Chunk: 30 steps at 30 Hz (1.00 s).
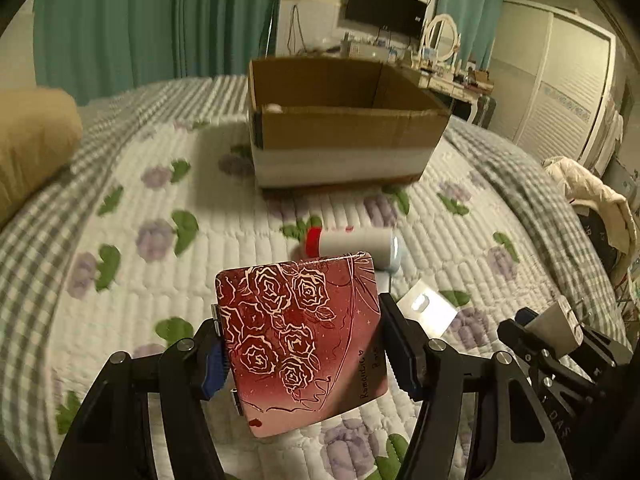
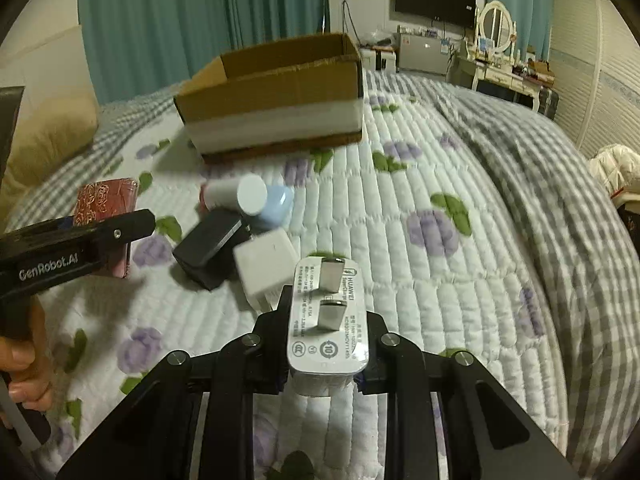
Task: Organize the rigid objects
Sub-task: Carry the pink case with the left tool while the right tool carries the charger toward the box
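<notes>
My left gripper [image 1: 300, 352] is shut on a red square case with white rose drawings [image 1: 300, 340], held above the bed. The case also shows in the right wrist view [image 2: 106, 200]. My right gripper [image 2: 326, 344] is shut on a white phone charger with two metal prongs [image 2: 328, 316]; the charger also shows in the left wrist view [image 1: 554, 328]. An open cardboard box [image 1: 340, 128] stands on the bed ahead, also in the right wrist view [image 2: 276, 96]. On the quilt between lie a white tube with a red cap [image 1: 352, 242], a black block [image 2: 210, 246] and a white cube charger [image 2: 266, 266].
The floral quilt [image 2: 420, 184] covers the bed. A tan pillow [image 1: 32, 144] lies at the left. Clothes [image 1: 592, 196] hang off the right bed edge. Green curtains, a TV and a dressing table stand behind. A pale blue object [image 2: 276, 206] lies by the tube.
</notes>
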Each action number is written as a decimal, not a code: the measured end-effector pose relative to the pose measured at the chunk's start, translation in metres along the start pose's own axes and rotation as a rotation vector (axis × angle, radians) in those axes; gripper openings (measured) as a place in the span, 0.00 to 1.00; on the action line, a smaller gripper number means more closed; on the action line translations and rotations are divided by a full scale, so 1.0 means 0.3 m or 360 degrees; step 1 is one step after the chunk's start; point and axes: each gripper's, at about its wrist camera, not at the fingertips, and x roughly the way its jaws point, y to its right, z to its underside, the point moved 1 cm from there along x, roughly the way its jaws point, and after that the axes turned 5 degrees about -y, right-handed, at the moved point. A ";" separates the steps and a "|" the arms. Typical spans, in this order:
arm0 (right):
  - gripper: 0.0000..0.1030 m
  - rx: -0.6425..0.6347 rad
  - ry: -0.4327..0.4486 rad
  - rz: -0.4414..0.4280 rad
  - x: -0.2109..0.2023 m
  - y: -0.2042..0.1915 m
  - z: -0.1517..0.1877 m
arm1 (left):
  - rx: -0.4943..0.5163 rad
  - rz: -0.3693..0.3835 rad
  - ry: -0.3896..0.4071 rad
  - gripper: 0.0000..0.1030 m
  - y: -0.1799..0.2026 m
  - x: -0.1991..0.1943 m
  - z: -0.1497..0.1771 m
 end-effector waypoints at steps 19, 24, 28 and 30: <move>0.23 -0.0035 0.0364 -0.0029 -0.322 -0.047 -0.270 | 0.0050 -0.0021 0.0378 0.64 0.016 -0.337 -0.231; 0.23 -0.0044 0.0447 -0.0067 -0.396 -0.058 -0.361 | 0.0060 -0.0018 0.0479 0.64 0.030 -0.408 -0.323; 0.23 -0.0046 0.0524 -0.0083 -0.447 -0.066 -0.437 | 0.0073 -0.0025 0.0554 0.64 0.037 -0.458 -0.396; 0.23 -0.0058 0.0560 -0.0091 -0.470 -0.069 -0.483 | 0.0086 -0.0032 0.0595 0.64 0.040 -0.480 -0.425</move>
